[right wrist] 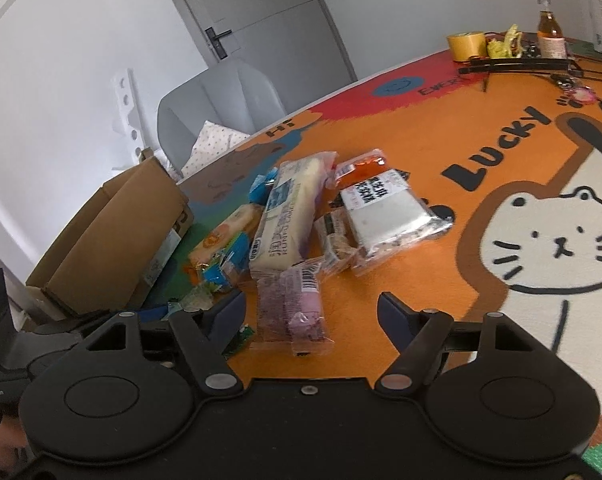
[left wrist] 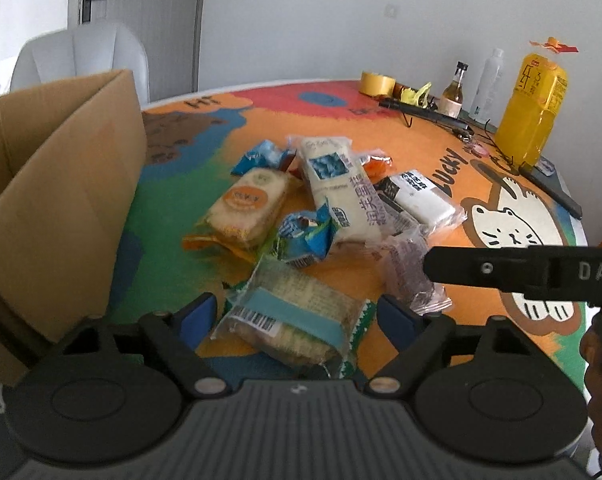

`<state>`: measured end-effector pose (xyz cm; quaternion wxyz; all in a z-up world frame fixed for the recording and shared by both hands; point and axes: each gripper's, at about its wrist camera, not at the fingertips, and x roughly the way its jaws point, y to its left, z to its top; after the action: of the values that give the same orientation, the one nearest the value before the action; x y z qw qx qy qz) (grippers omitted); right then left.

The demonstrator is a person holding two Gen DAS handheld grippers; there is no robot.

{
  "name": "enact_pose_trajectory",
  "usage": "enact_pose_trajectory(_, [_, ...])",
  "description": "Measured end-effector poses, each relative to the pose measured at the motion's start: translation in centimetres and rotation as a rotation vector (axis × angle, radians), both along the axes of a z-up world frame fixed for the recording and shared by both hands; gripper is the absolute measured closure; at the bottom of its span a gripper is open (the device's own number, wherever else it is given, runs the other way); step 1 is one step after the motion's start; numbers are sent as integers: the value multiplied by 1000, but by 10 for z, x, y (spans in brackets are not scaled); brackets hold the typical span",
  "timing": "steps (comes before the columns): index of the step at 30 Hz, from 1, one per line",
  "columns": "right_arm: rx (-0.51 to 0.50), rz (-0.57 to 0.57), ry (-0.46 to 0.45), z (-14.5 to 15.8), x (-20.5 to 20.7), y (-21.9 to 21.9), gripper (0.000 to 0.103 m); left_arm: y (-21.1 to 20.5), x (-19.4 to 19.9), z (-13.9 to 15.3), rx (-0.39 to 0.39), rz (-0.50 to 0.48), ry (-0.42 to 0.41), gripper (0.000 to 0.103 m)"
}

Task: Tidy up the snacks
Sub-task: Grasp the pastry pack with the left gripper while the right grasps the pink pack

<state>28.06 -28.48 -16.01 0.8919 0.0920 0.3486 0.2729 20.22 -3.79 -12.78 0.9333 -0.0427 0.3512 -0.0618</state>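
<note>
A green-edged cracker pack (left wrist: pixel 291 322) lies between the left gripper's (left wrist: pixel 297 316) spread fingers, untouched. A purple pack (right wrist: pixel 291 308) lies between the right gripper's (right wrist: pixel 313 312) released fingers, nearer the left one. More snacks (left wrist: pixel 333 188) pile ahead; a cardboard box (left wrist: pixel 61 200) stands left.

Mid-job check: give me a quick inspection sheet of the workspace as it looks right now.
Surface: round table under a colourful cat-print mat, mostly orange.
Job's things: loose pile of wrapped snacks; long white packet on top, green-edged cracker pack nearest the left tool, purple packet in front of the right tool. Open cardboard box at the mat's left edge.
Clutter: tape roll, small glass bottle, yellow oil jug, black rack at the far edge.
Grippers: left tool open, straddling the cracker pack, pads not pressing; right tool open, holding nothing.
Cables: nothing seen.
Surroundings: white walls, grey door, pale chair.
</note>
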Motion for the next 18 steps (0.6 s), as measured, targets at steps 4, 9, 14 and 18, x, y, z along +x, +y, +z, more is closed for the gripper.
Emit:
enact_pose_trajectory(4, [-5, 16, 9, -5, 6, 10, 30, -3, -4, -1, 33, -3, -4, 29])
enact_pose_trajectory(9, [-38, 27, -4, -7, 6, 20, 30, 0, -11, 1, 17, -5, -12, 48])
enact_pose_trajectory(14, [-79, 18, -28, -7, 0, 25, 35, 2, -14, 3, -20, -3, -10, 51])
enact_pose_trajectory(18, [-112, 5, -47, -7, -4, 29, 41, 4, -22, 9, -35, 2, -28, 52])
